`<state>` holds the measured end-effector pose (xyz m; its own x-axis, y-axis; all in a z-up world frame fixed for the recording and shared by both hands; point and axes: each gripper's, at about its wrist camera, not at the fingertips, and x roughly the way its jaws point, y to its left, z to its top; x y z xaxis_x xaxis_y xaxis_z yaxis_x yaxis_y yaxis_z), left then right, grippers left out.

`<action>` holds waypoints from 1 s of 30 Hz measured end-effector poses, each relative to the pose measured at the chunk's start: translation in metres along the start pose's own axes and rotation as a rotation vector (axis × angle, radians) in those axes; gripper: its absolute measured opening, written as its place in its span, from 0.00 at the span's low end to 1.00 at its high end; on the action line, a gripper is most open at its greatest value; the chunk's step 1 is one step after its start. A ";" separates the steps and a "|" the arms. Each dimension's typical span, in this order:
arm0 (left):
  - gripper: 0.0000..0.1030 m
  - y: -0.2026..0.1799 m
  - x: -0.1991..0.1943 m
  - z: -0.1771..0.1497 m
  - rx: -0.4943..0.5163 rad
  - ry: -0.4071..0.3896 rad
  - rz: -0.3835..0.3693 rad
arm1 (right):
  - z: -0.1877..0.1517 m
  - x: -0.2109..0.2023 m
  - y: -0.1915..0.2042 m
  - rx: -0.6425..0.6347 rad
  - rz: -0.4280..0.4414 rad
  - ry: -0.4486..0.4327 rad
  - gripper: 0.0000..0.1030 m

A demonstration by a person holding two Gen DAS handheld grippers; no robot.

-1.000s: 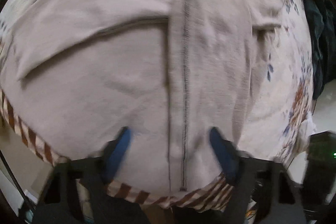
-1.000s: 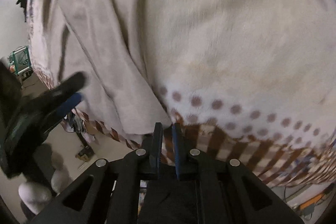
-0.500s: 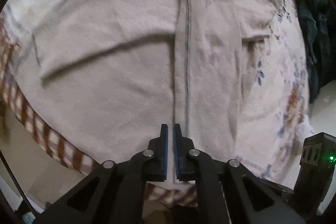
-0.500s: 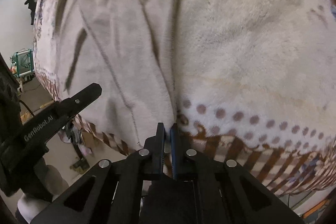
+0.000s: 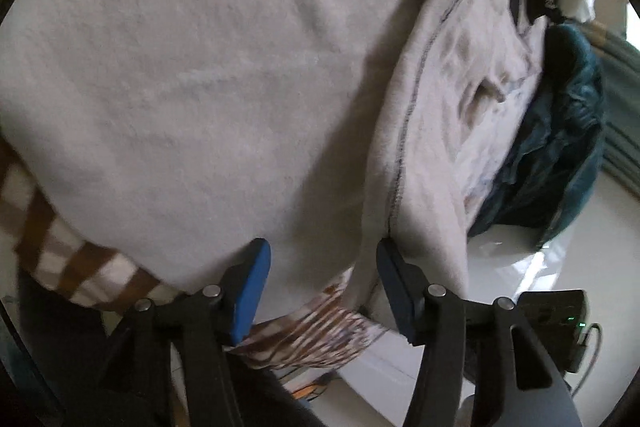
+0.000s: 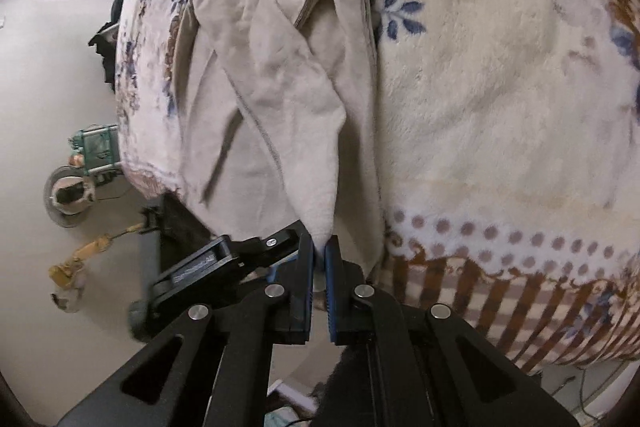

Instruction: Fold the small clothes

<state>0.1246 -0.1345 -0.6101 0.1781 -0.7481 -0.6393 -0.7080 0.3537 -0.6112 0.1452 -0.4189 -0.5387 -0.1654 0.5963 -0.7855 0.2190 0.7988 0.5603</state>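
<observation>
A pale beige garment (image 5: 208, 75) with a dark stitched seam (image 5: 404, 131) lies on a fleece blanket. In the left wrist view my left gripper (image 5: 322, 259) is open, its blue fingers (image 5: 252, 279) at the garment's near hem, with cloth between them but not clamped. In the right wrist view my right gripper (image 6: 319, 251) is shut on a corner of the same garment (image 6: 280, 79) and lifts a fold of it. The left gripper (image 6: 224, 267) shows just left of the right one there.
The blanket (image 6: 500, 99) is cream with blue flowers, brown dots and a brown striped border (image 6: 520, 303). A dark teal cloth heap (image 5: 560, 131) lies at the right. Pale floor (image 6: 48, 67) with small items lies beyond the bed's edge.
My left gripper was shut on the hem half a second ago and has opened. The right gripper stays shut on the corner and has lifted it, folding the cloth over.
</observation>
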 end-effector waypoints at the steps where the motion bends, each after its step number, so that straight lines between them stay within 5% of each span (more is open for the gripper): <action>1: 0.51 0.000 -0.001 0.001 0.006 -0.010 -0.015 | -0.001 0.000 -0.001 0.006 0.016 0.010 0.05; 5: 0.51 0.000 0.003 0.003 0.002 -0.015 -0.087 | -0.003 0.010 -0.003 0.007 0.001 0.032 0.05; 10: 0.47 -0.026 0.007 0.000 0.085 -0.060 0.036 | 0.001 0.022 -0.016 0.056 -0.014 0.050 0.05; 12: 0.23 -0.037 -0.006 -0.003 0.122 -0.082 0.051 | 0.000 0.022 -0.010 0.050 0.015 0.042 0.05; 16: 0.27 -0.043 -0.052 -0.001 0.158 -0.137 0.087 | -0.006 0.020 0.018 0.020 0.103 0.037 0.05; 20: 0.27 -0.031 -0.098 0.008 0.216 -0.203 0.230 | -0.015 0.031 0.045 0.001 0.186 0.023 0.05; 26: 0.28 -0.003 -0.123 0.035 0.356 -0.198 0.526 | -0.036 0.082 -0.002 0.159 -0.078 -0.038 0.06; 28: 0.50 -0.002 -0.126 0.041 0.431 -0.197 0.615 | -0.044 0.092 -0.014 0.221 -0.116 -0.045 0.07; 29: 0.72 -0.001 -0.128 0.043 0.466 -0.198 0.646 | -0.048 0.097 -0.016 0.248 -0.126 -0.041 0.07; 30: 0.84 -0.002 -0.132 0.044 0.508 -0.209 0.679 | -0.051 0.098 -0.013 0.256 -0.139 -0.042 0.09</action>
<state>0.1325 -0.0119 -0.5456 -0.0149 -0.1839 -0.9828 -0.3252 0.9304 -0.1692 0.0774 -0.3674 -0.6097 -0.1717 0.4740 -0.8636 0.4331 0.8237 0.3660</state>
